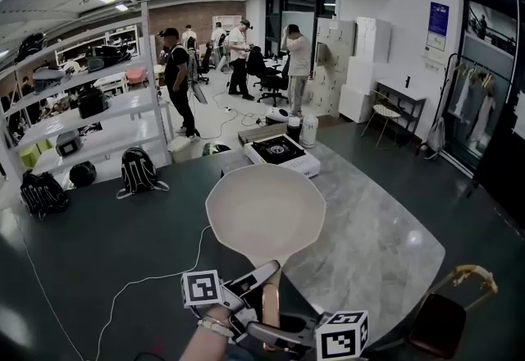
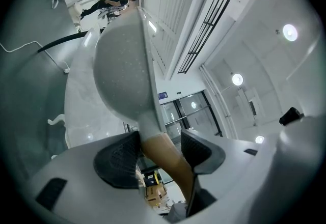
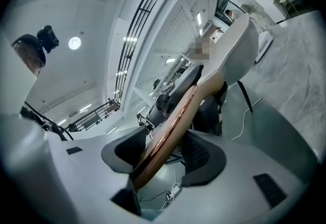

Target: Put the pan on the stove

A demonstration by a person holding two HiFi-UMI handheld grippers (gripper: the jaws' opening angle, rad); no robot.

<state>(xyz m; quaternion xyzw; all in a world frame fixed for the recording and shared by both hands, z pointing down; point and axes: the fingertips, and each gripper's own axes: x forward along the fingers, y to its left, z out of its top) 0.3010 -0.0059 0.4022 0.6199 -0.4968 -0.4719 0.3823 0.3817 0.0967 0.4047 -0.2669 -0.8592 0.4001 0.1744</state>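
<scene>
Marble-topped table [image 1: 369, 244] filled the lower right of the head view, with the stove [image 1: 291, 164] at its far end, burner up and bare.

The pan [image 1: 264, 212] was off any surface, carried in the air nearer to us than the stove. We saw its pale bowl level and open side up. Its far rim pointed at the stove and fell just short of it in the head view.

The wooden handle [image 1: 271, 306] ran straight back towards us, so the long axis lined up with the stove dead ahead.

Left gripper [image 1: 261, 277] was clamped on the handle near the bowl, pads on either side. Right gripper [image 1: 275, 333] was clamped further back, at the handle's end.

We judged the left to be the nearer hand, and the move a push forward along the handle line.
</scene>
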